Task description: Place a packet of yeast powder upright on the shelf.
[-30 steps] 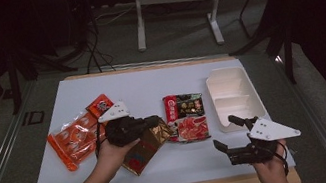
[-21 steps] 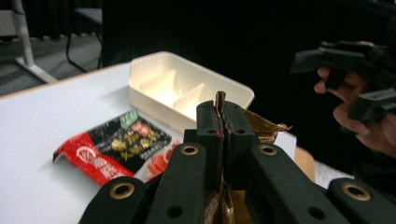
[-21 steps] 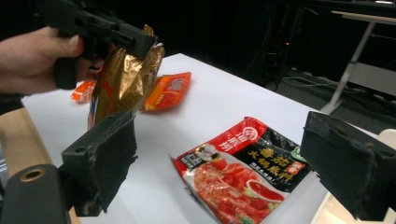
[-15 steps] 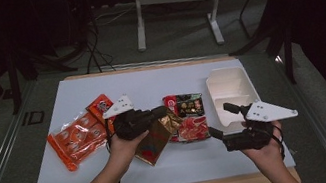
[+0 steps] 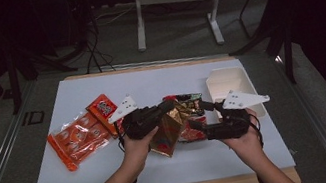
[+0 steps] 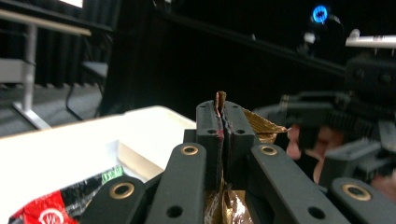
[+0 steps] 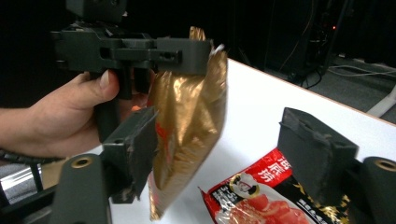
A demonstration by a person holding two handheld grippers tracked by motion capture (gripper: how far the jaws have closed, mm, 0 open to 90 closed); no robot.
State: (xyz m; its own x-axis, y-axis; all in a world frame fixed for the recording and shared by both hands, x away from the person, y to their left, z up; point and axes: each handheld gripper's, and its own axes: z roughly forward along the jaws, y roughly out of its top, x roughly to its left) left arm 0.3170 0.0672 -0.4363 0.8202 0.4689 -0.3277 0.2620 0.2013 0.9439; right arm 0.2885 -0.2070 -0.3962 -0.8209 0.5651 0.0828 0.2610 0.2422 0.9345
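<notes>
- Gold pouch: one, hanging by its top edge from the left claw, lifted off the tabletop near its middle. In the left gripper view the pouch's top edge sticks up between the two jaws, which are pressed tight together on it.
- Left claw: clamped on the gold pouch, held in the person's left hand. In the right gripper view it shows at the top with the pouch dangling below it.
- Right claw: just right of the gold pouch, in the right hand, pointing at it. Its jaws stand wide and have just been closing; in the right gripper view one jaw sits right against the pouch's face, the other is well clear of it, so nothing is gripped.
- Red-and-black packet: one, flat on the tabletop right behind and beside the gold pouch; it also lies below the pouch in the right gripper view.
- Orange bags: two, left of the gold pouch — a larger clear-fronted one and a smaller one next to it.
- White tray: one, right of the gold pouch, at the tabletop's right side.
- Claws: two. Hands: two.
</notes>
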